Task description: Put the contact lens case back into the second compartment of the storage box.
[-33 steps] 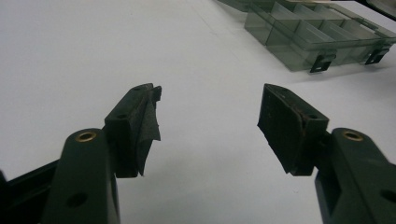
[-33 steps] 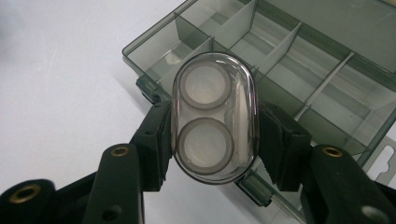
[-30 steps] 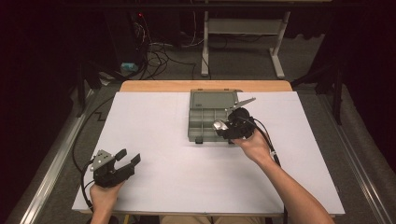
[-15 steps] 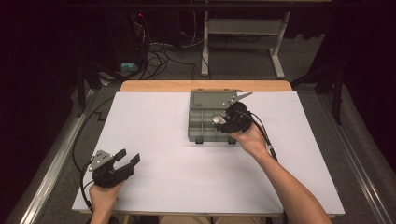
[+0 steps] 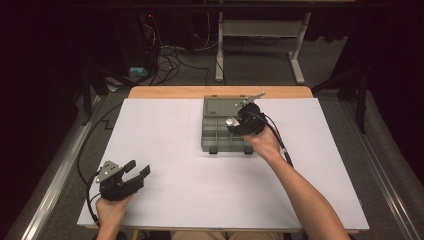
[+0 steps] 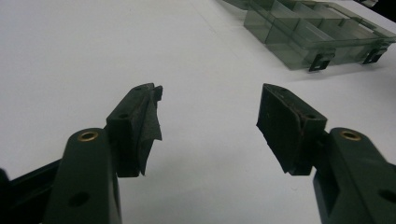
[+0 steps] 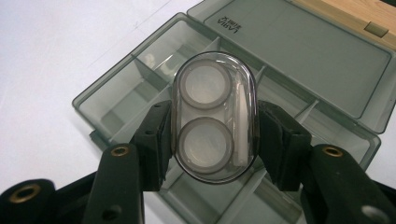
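My right gripper [image 7: 214, 133] is shut on a clear oval case [image 7: 214, 116] with two round white wells, its pads pressing on the case's long sides. It hovers over the open grey compartment box [image 7: 140, 88], whose lid lies flat behind. In the high view the right gripper [image 5: 239, 122] holds the clear case [image 5: 231, 121] above the box [image 5: 215, 137] at the table's far middle. My left gripper [image 5: 135, 173] rests near the front left corner, open with nothing between its jaws. In the left gripper view its pads [image 6: 140, 126] stand wide apart over the white table, with the box [image 6: 299, 35] far off.
The white table top [image 5: 165, 145] has a wooden strip [image 5: 175, 92] along its far edge. A cable [image 5: 280, 142] trails from the right gripper along the forearm. Beyond the table are a desk frame [image 5: 260, 45] and floor cables [image 5: 170, 60].
The right gripper has carried the clear case a little farther over the box. The left gripper has stayed where it was.
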`<state>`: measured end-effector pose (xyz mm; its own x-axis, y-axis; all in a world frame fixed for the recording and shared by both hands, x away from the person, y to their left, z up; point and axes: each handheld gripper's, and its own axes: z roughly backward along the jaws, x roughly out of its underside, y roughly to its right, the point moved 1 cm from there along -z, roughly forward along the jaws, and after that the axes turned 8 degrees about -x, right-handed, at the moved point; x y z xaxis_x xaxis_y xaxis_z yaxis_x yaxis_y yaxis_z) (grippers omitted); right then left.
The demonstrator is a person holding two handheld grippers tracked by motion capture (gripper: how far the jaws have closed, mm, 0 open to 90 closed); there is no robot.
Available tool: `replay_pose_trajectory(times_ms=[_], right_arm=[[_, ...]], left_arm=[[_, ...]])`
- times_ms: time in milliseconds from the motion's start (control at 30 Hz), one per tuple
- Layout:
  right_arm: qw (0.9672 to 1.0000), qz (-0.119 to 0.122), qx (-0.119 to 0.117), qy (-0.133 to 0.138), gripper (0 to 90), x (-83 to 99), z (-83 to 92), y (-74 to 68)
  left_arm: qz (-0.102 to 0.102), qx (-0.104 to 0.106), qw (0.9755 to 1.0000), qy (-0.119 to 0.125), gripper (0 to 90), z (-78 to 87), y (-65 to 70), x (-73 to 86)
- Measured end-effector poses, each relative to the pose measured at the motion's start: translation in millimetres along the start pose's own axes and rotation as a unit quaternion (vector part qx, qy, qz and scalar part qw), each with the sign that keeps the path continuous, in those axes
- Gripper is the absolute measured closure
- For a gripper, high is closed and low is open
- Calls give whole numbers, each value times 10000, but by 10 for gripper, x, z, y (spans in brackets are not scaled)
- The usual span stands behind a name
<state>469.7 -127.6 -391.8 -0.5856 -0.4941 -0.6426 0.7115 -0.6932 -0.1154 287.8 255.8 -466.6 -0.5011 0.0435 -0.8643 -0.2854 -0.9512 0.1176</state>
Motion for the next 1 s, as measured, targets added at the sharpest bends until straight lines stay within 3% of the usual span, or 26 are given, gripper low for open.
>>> replay_pose_trajectory(times_ms=[1000], right_arm=[[9998,-91,197,-49,491,-144,-351,139]], left_arm=[[13,52,10000,-84,389,-14,-3,-3]])
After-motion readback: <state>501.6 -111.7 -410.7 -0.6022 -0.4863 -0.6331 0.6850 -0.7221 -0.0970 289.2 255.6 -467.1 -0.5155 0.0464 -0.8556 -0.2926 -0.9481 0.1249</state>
